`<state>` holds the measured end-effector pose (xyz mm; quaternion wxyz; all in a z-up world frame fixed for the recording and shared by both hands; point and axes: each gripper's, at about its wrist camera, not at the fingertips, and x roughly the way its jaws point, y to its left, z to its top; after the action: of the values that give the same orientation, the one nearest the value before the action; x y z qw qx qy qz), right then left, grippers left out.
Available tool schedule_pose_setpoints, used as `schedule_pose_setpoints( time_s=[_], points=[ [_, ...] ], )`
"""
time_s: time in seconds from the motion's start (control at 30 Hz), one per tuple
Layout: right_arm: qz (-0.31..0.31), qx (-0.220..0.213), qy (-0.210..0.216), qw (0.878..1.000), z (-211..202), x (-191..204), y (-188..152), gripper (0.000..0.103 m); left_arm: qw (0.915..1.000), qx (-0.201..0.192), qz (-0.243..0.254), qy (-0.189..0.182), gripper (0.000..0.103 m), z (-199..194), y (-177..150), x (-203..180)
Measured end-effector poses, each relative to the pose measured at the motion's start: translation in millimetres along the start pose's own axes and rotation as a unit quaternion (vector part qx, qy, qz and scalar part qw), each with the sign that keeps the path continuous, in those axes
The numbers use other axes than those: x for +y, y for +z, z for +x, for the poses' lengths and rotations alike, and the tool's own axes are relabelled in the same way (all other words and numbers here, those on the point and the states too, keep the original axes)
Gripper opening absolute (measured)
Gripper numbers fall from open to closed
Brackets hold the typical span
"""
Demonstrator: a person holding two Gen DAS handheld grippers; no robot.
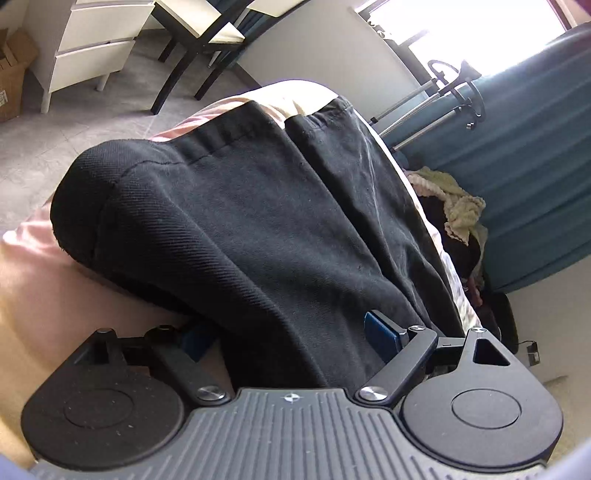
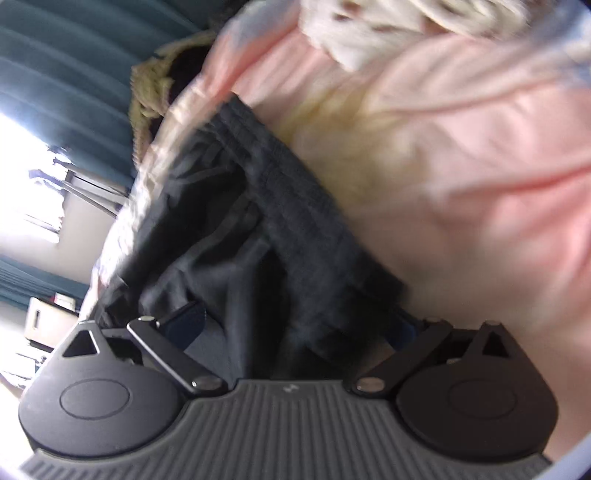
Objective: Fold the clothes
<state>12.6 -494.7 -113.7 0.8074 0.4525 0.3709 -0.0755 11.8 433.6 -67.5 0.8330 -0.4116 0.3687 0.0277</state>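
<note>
A pair of black shorts (image 1: 240,221) with an elastic waistband lies on a pink sheet (image 1: 33,273), one edge bulging up at the left. My left gripper (image 1: 288,336) has its jaws wide apart. The black cloth runs between the blue pads (image 1: 382,332) down to the gripper's base and covers most of the left pad. In the blurred right wrist view the same black shorts (image 2: 258,229) fill the gap of my right gripper (image 2: 295,325), whose fingers (image 2: 186,319) also stand wide. The ribbed waistband crosses the pink sheet (image 2: 480,166).
A heap of clothes topped by a cream knit (image 1: 458,206) sits past the shorts beside a teal curtain (image 1: 535,166). A white knitted item (image 2: 369,33) lies on the sheet. White drawers (image 1: 92,55), dark chairs (image 1: 207,40) and a cardboard box (image 1: 11,74) stand on the floor.
</note>
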Motion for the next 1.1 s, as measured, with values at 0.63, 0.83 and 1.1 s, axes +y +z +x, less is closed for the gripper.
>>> schedule_pose_setpoints(
  time_s=[0.63,0.83,1.1],
  points=[
    [0.032,-0.138,0.035,0.989,-103.7,24.2,-7.8,0.015,0.9942,-0.099,-0.041,-0.006,0.004,-108.5,-15.1,-34.1],
    [0.04,-0.16,0.037,0.986,-147.7,3.0,-11.4,0.015,0.9922,-0.109,-0.055,-0.028,0.004,-127.1,-10.9,-25.9],
    [0.066,-0.138,0.027,0.988,-125.9,-5.8,-12.1,0.015,0.9931,-0.113,-0.027,0.015,0.004,-83.4,23.1,-72.1]
  ],
)
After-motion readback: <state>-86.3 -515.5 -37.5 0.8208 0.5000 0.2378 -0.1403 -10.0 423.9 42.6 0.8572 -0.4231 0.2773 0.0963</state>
